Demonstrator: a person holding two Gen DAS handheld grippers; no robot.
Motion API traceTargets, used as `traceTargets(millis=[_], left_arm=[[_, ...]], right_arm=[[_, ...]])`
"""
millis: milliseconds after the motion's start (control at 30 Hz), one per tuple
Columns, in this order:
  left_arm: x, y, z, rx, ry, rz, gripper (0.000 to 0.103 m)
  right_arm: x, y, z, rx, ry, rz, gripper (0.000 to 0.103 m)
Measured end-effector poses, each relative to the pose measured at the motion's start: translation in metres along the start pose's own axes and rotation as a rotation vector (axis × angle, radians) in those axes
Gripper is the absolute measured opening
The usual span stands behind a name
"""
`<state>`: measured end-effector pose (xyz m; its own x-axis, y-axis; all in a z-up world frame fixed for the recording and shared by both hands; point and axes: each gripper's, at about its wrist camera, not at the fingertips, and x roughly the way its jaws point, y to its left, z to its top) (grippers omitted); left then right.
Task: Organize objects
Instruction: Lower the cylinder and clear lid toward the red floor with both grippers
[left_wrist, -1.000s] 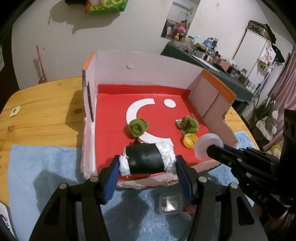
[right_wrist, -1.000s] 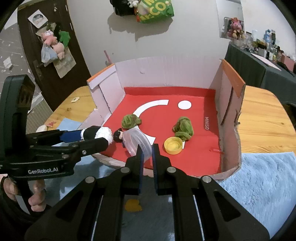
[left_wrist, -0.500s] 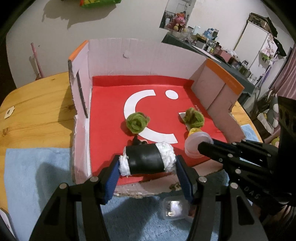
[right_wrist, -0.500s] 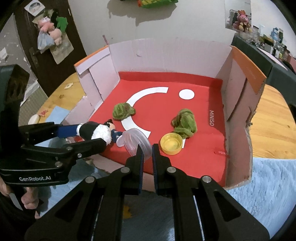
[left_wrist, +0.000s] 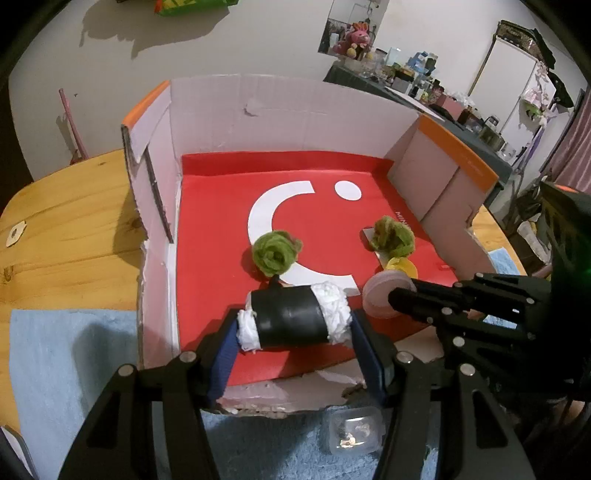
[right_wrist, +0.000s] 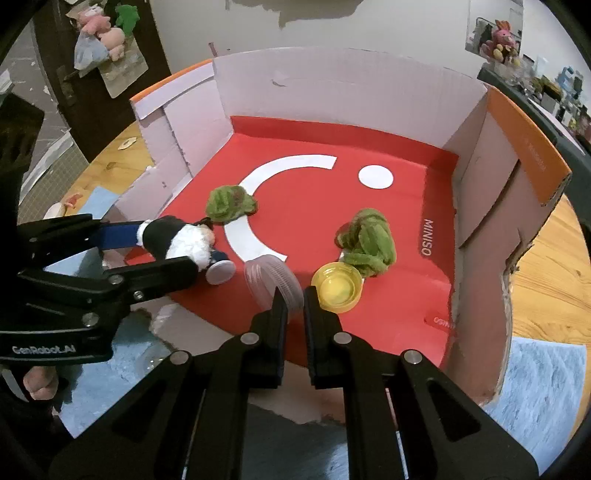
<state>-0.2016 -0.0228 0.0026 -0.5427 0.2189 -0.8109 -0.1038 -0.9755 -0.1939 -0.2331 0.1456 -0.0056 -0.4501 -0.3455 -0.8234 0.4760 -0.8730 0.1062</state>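
Red floor: the open cardboard box (left_wrist: 280, 122) with white walls, orange top edges and a red floor bearing a white crescent and dot sits on the wooden tabletop (left_wrist: 70, 221).
Left gripper (left_wrist: 295, 328): its blue pads press on both ends of a small stuffed roll, black around the middle with white fluffy ends (left_wrist: 293, 317), held crosswise over the box's front edge at 6 o'clock.
Right gripper (right_wrist: 295, 299): jaws closed, pinching the rim of a clear, ribbed plastic lid (right_wrist: 271, 280), just above the red floor near the front.
Yellow plastic cap (right_wrist: 338, 286): lies open side up on the floor, just at 3 o'clock of the clear lid.
Green yarn balls: one (right_wrist: 367, 242) touches the yellow cap at its 12 o'clock; the other (right_wrist: 229, 203) rests on the white crescent, at 12 o'clock of the held roll.
Light blue towel (left_wrist: 62, 354): spread on the tabletop under the box's front.
Small clear plastic container (left_wrist: 351, 430): on the towel, outside the box's front wall.
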Motion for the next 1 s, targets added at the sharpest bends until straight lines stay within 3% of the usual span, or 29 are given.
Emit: traceTargets(millis=[200, 1000], left_arm=[[0.002, -0.011, -0.002, 0.038, 0.007, -0.008, 0.061], [0.023, -0.006, 0.008, 0.011, 0.029, -0.012, 0.061]], right_arm=[[0.000, -0.009, 0.001, 0.021, -0.004, -0.026, 0.008], [0.003, -0.016, 0.003, 0.045, -0.019, -0.069, 0.009]])
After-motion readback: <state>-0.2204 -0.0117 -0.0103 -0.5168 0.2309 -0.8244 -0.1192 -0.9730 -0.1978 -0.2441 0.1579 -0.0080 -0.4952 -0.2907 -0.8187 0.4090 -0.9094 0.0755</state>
